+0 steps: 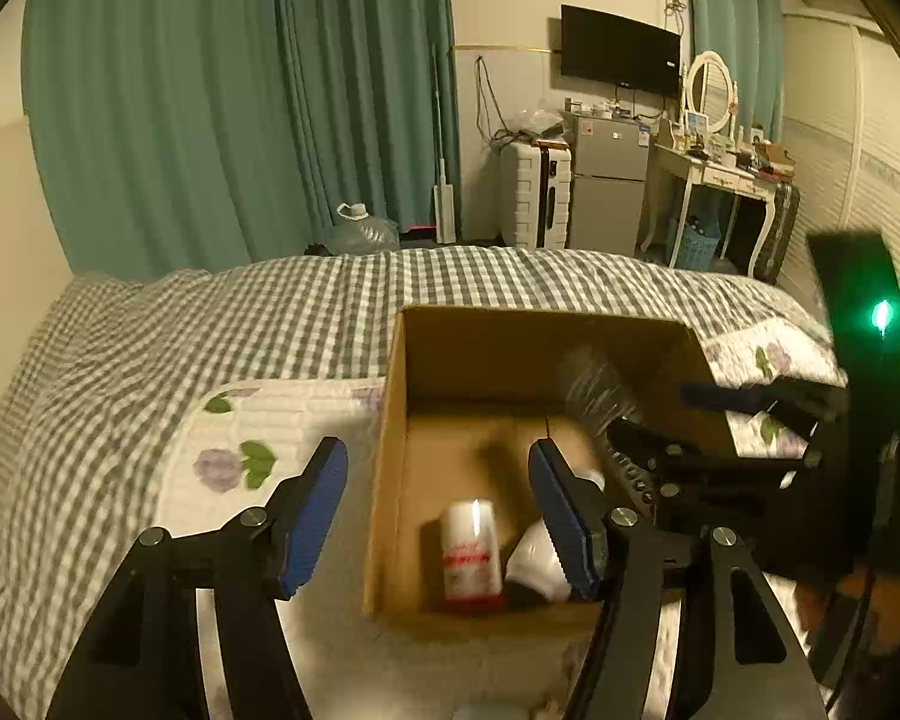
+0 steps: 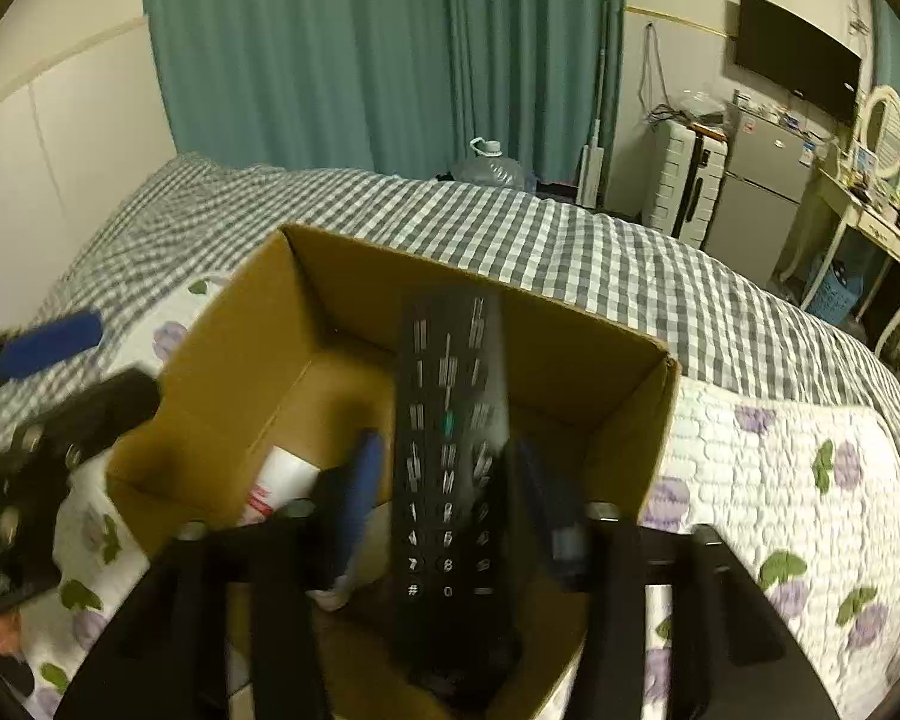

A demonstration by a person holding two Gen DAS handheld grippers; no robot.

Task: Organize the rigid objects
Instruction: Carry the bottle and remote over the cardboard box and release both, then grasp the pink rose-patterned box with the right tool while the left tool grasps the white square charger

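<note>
Right gripper clamped on the long sides of a black remote control, held lengthwise over the open cardboard box, keypad up. Left gripper wide open and empty, straddling the box's near-left wall, a white can and a white rounded item lying between and beyond its tips. Probably light, stiff, smooth plastic; best pinched mid-body across the narrow width, clear of the buttons, since likely to slip.
</note>
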